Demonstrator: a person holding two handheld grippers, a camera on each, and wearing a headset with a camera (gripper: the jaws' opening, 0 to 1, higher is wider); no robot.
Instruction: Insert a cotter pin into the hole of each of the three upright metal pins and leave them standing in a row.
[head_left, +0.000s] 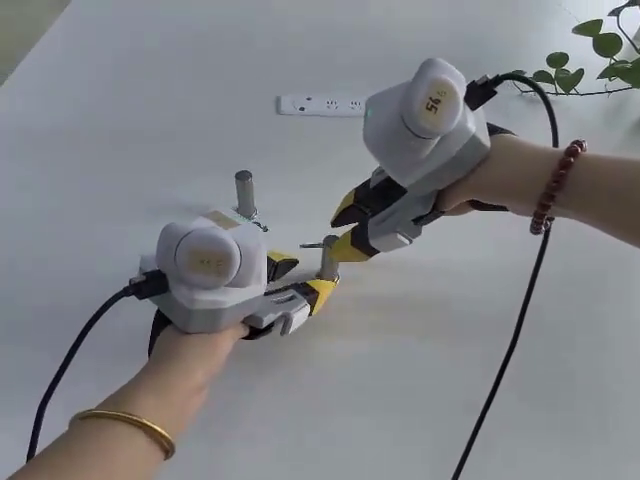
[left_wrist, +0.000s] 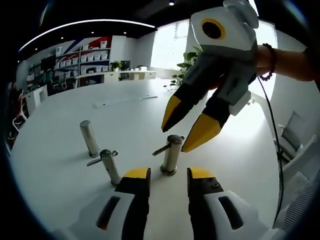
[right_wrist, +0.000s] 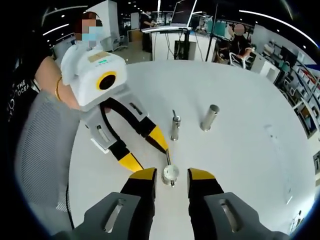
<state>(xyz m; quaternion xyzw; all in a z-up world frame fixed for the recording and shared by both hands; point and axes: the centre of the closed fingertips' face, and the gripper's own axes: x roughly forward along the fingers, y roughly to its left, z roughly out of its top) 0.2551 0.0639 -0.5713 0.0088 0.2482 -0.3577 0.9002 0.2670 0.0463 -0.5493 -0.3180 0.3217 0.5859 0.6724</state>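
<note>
Three upright metal pins stand on the white table (head_left: 150, 120). The near pin (head_left: 328, 260) (left_wrist: 171, 155) (right_wrist: 170, 173) has a cotter pin (left_wrist: 161, 148) sticking out of its hole. My right gripper (head_left: 345, 228) (right_wrist: 172, 175) is open, hovering just above this pin's head; it enters the left gripper view (left_wrist: 186, 129) from above. My left gripper (head_left: 303, 278) (left_wrist: 168, 175) is open, its jaws either side of the pin's base. A second pin (left_wrist: 110, 166) (right_wrist: 175, 128) also carries a cotter pin. The third pin (head_left: 244, 192) (left_wrist: 89, 138) (right_wrist: 210, 117) is bare.
A white power strip (head_left: 320, 104) lies farther back on the table. A green plant (head_left: 600, 50) sits at the far right corner. Black cables (head_left: 515, 330) trail from both grippers across the table. Shelves and desks stand in the room behind.
</note>
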